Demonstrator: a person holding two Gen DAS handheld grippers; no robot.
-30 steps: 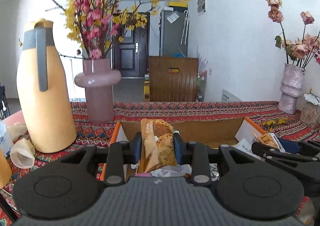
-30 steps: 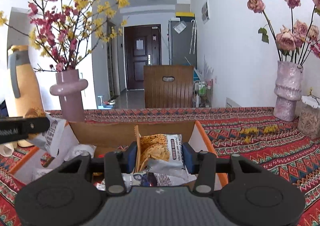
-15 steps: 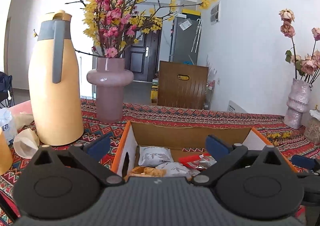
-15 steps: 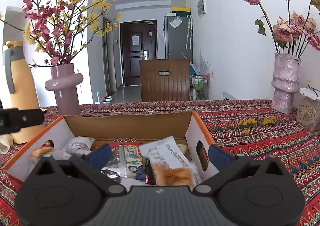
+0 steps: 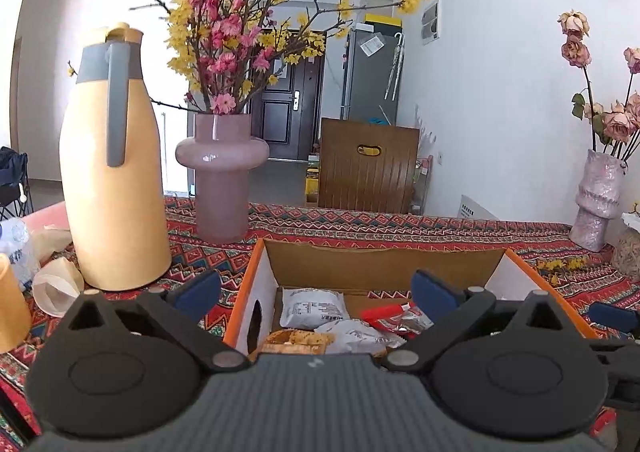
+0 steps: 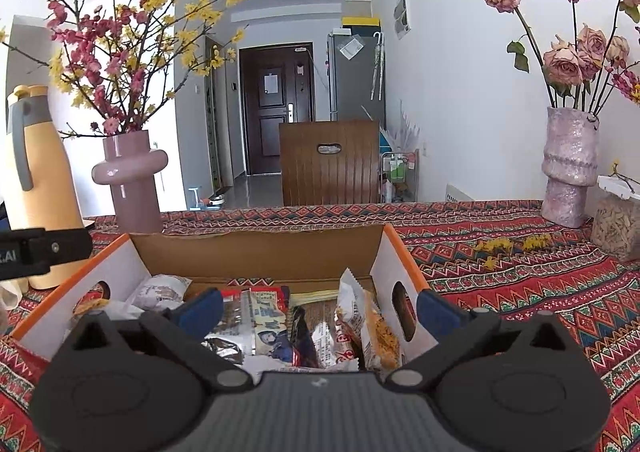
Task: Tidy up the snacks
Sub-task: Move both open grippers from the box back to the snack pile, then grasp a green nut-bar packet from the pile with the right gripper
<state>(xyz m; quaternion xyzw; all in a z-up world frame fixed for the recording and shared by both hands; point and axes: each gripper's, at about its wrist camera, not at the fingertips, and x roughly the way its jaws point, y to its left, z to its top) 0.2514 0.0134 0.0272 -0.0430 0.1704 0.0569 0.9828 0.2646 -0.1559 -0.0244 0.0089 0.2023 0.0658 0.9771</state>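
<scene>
An open cardboard box (image 5: 384,258) with orange edges sits on the patterned tablecloth and holds several snack packets. In the left wrist view I see a white packet (image 5: 311,308), a red packet (image 5: 394,318) and a bread snack (image 5: 298,340) inside it. My left gripper (image 5: 314,290) is open and empty above the box's left part. In the right wrist view the box (image 6: 256,248) holds a leaning orange snack packet (image 6: 374,328) and other wrappers (image 6: 262,318). My right gripper (image 6: 318,310) is open and empty over the box's right part.
A tall yellow thermos (image 5: 114,168) and a pink vase (image 5: 222,176) of blossoms stand left of the box. Paper cups (image 5: 56,286) lie at the far left. A textured pink vase (image 6: 570,168) of roses and a jar (image 6: 616,222) stand at the right. A wooden chair (image 6: 330,162) is behind the table.
Both grippers opened and let go of their snack packets, which now lie in the box. Both grippers have since lifted and drawn back slightly.
</scene>
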